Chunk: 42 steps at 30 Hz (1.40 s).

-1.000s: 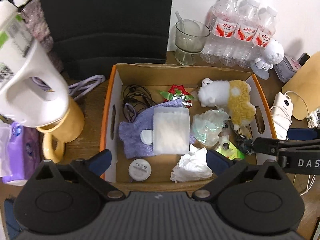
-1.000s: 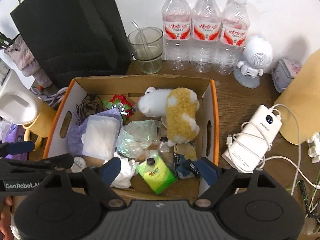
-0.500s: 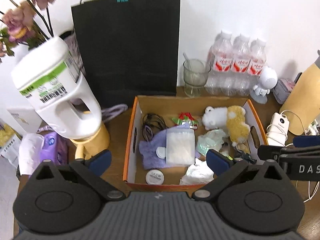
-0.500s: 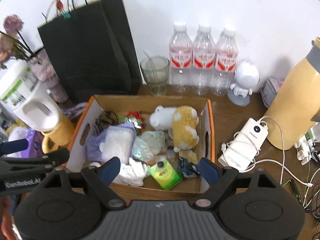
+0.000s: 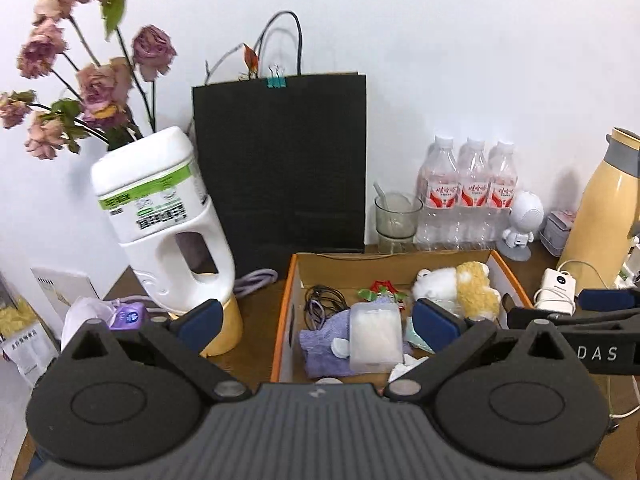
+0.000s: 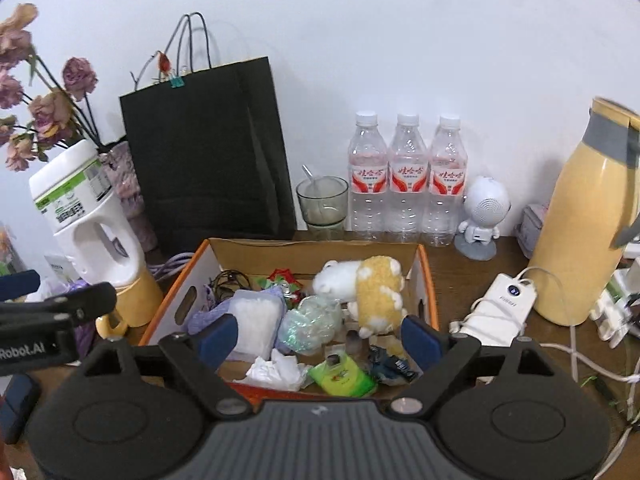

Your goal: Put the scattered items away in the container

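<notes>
white wall, "das" on right tongs [image 5: 600, 354], "robot.ai" on left tongs [image 6: 24, 350]

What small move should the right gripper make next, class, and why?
Probably swing the right gripper, its jaws opening and empty, rightward toward the white power bank: it lies outside the cardboard box, which already holds the other small items.

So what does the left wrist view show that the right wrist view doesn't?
Only the left wrist view shows the round white cap on the purple cloth.

Only the right wrist view shows the green pouch and crumpled tissue at the box's near edge.

Both show the cardboard box, plush toy, black bag and three water bottles. Nothing sits between either gripper's fingers.
</notes>
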Tool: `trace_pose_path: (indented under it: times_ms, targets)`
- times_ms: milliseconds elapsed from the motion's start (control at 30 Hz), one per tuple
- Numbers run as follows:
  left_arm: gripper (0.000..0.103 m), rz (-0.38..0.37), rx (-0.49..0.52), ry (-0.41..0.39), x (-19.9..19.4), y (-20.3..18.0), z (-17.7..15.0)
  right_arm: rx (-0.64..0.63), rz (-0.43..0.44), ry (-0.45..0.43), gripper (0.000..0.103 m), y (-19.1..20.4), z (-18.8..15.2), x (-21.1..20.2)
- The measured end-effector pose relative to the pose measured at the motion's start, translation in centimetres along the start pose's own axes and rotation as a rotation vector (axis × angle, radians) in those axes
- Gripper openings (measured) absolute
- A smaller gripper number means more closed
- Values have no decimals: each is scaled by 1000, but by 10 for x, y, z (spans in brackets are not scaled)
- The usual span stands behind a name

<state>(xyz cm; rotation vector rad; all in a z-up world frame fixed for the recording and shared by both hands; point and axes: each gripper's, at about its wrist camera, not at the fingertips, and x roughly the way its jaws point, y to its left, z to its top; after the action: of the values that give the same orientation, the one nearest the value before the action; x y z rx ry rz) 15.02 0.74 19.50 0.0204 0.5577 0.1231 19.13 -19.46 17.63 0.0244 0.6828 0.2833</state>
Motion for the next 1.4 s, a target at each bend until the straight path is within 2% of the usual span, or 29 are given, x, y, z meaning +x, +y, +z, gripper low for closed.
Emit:
trace_pose_path:
  times_ms: [200,400,633,767,900,1067,1167,1233,1400]
  targets:
    - [103,-13,-70,-104,-8,8,-42,35,23,-45,88,-6,-41,4]
    - [103,-18,-85,-91,-11,7,-95,20,-14,-121,89,-10,-88,-7]
    - [103,-44,-64,0,-14,4,-161,0,-4,-112,89,-3,-156,-18]
    - [103,-73,-56,31,-23,5,-184,-38,2,-90,89,8,-185,-24]
    - [103,-58,-55,65,-32,6,-208,-39,-14,-58,89,13,-208,-30]
    - [103,-88,-16,118,-33,-1,-229,-61,-27,-6,89,17,-230,-32]
    - [103,-81,-22,153,-29,-3,-237,-39,-17,10,89,15,-238,-33]
    - [103,-63,1,149,-28,-6,-240,-9,-19,27,89,11,-242,-30]
    - [103,-67,-10,149,-24,-6,-239,-32,-65,19,93,12,-244,-26]
